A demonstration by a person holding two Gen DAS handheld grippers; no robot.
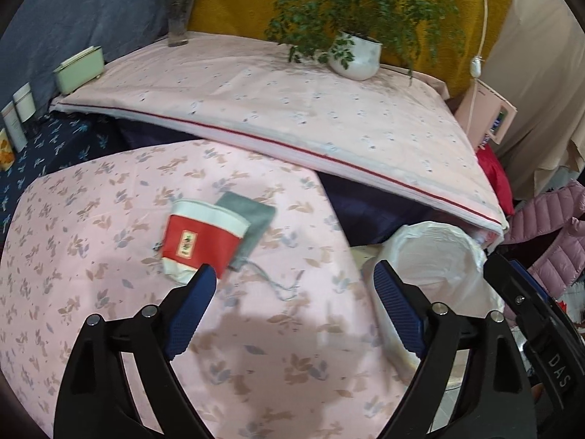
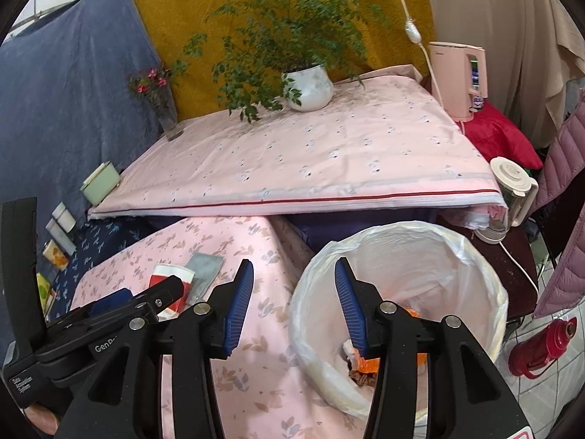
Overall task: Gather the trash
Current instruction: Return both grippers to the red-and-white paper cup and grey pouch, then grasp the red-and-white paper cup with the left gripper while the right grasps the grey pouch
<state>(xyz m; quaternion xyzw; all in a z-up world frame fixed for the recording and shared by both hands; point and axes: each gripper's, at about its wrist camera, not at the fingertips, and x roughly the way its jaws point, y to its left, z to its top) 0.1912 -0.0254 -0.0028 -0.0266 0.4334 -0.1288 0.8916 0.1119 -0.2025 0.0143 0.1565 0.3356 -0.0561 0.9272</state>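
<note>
Left gripper (image 1: 292, 274) jaws spread wide, empty, near crushed red cup (image 1: 203, 243) on counter (image 1: 109, 311). Right gripper (image 2: 294, 267) jaws part-spread, empty, at bin (image 2: 486, 267) rim.

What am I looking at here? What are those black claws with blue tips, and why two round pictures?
They are hand-held tongs, one in each of a person's hands, each carrying a wide-angle camera looking along its fingers. The left gripper is open over a pink floral cloth where a flattened red-and-white paper cup lies on a grey fabric pouch. The right gripper is open too, empty, above a bin lined with a white plastic bag that already holds some scraps. Nothing is held. The cup looks like the trash to collect.
</note>
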